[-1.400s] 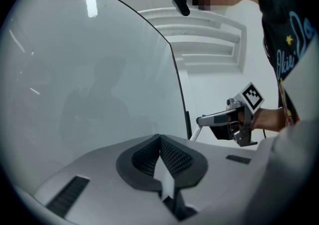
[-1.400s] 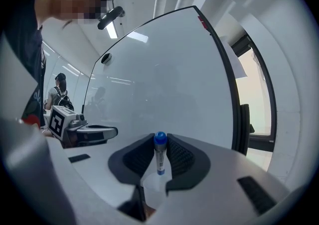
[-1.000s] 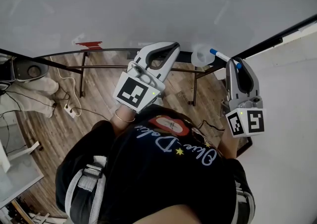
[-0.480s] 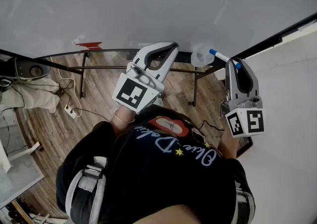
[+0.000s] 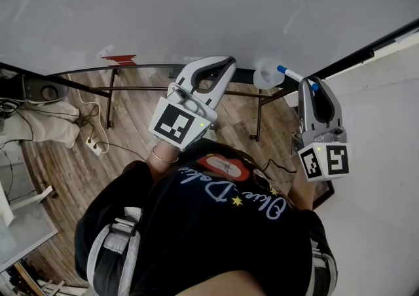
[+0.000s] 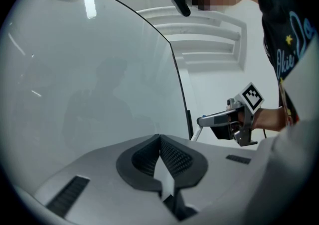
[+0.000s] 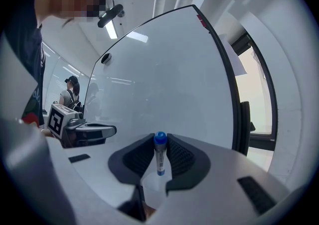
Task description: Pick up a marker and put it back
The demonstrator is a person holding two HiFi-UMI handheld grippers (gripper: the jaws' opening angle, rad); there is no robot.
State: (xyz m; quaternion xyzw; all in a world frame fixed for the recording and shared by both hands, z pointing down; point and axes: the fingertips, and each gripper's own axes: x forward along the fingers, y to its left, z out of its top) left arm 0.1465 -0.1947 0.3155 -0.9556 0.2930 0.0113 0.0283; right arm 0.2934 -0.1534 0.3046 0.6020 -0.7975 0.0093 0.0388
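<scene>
A blue-capped marker (image 7: 159,155) stands clamped in the jaws of the right gripper (image 7: 159,142) before the whiteboard (image 7: 164,69). The pick-up looks done, the return to the pale cup (image 5: 264,73) not yet made. The left gripper (image 6: 160,144) is closed and empty.

Item 1, left gripper (image 5: 227,61), a grey moulded two-jaw tool with black ribbed pads: held level, pointing away from the torso, jaws closed tip to tip with nothing between them. Bare left wrist (image 5: 163,152) sits just behind its marker cube.

Item 2, right gripper (image 5: 306,82), same build: level, beside the left gripper, jaws clamped on a white marker pen with blue cap (image 7: 159,153).
</scene>
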